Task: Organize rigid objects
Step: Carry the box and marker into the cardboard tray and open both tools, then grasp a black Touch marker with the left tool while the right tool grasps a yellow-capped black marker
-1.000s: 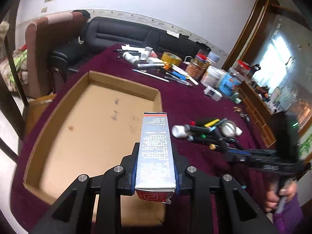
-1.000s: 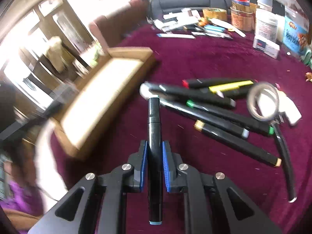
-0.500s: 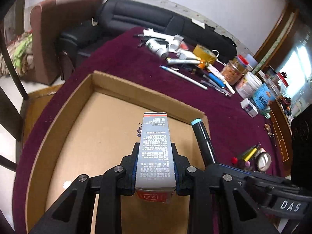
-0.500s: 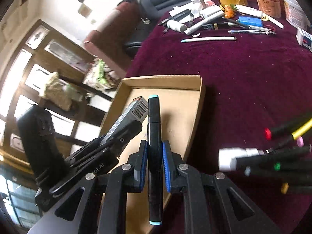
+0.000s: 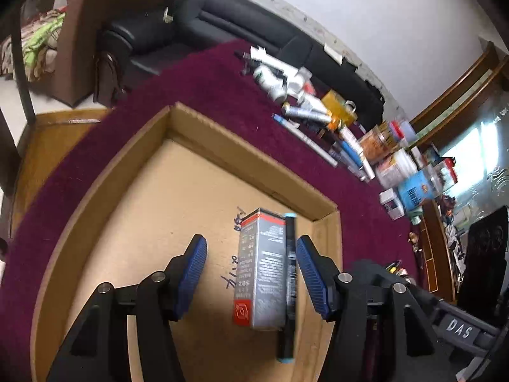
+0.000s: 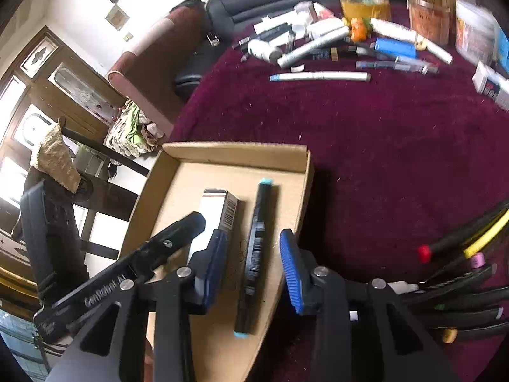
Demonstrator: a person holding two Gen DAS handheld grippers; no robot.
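A shallow cardboard tray [image 5: 95,191] [image 6: 235,151] lies on the dark red tablecloth. Inside it lie a grey carton with a red end [image 5: 262,270] [image 6: 219,210] and a black marker with light blue caps [image 5: 289,286] [image 6: 254,254], side by side near the tray's right wall. My left gripper [image 5: 251,270] is open above the carton, its jaws wide apart. My right gripper [image 6: 253,269] is open above the marker, its blue pads [image 6: 291,270] clear of it. The left gripper's finger [image 6: 152,251] shows in the right wrist view.
Several more markers [image 6: 461,286] lie on the cloth right of the tray. Pens, tubes, a tape roll [image 6: 364,6], jars and small boxes [image 5: 413,187] crowd the far side of the table. A black sofa [image 5: 222,25] and a brown armchair [image 5: 82,31] stand beyond.
Both grippers have opened and let go. The carton and the marker now lie in the tray. Before, the right gripper carried the marker from the pile of markers over the tray.
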